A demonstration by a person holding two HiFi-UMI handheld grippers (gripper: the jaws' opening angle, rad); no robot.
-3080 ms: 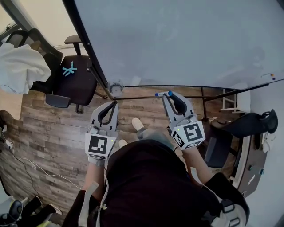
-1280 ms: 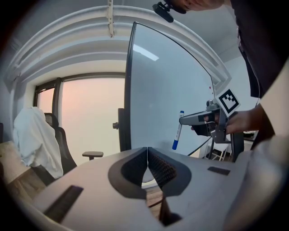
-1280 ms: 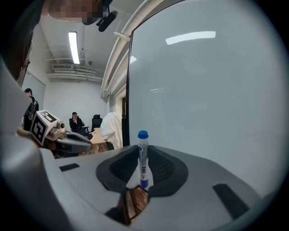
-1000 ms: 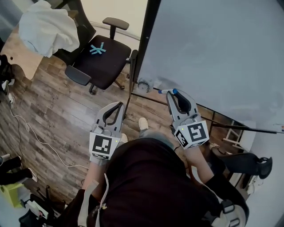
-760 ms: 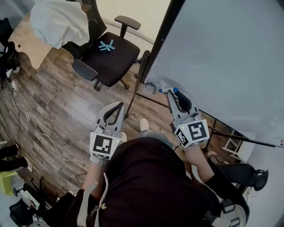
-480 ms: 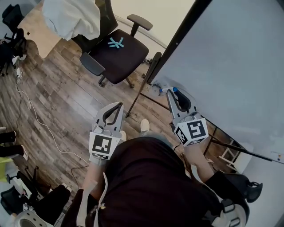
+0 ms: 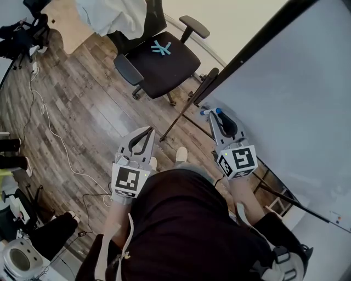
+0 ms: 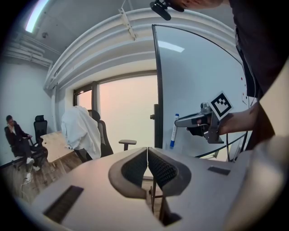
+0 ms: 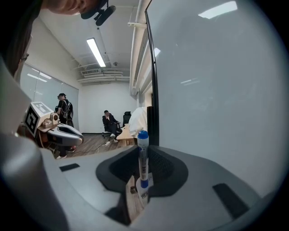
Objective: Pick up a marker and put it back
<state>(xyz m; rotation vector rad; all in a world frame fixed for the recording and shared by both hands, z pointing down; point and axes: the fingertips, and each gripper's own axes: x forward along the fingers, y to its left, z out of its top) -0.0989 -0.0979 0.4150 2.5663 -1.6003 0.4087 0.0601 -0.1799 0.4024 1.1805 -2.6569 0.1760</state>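
Observation:
A white marker with a blue cap stands upright between the jaws of my right gripper, which is shut on it. In the head view the marker sticks out across the tip of the right gripper, close to the whiteboard. The left gripper view catches the same marker held out before the board. My left gripper hangs over the wooden floor, jaws shut with nothing between them; its pads meet in the left gripper view.
A black office chair with a light-blue mark on its seat stands beyond the board's black frame. A desk with white cloth is at the top left. Cables trail over the floor. People sit far back.
The view has swung left along the board: its edge and the chair have slid toward the centre. Both grippers keep their places before the body, the right still holding the marker.

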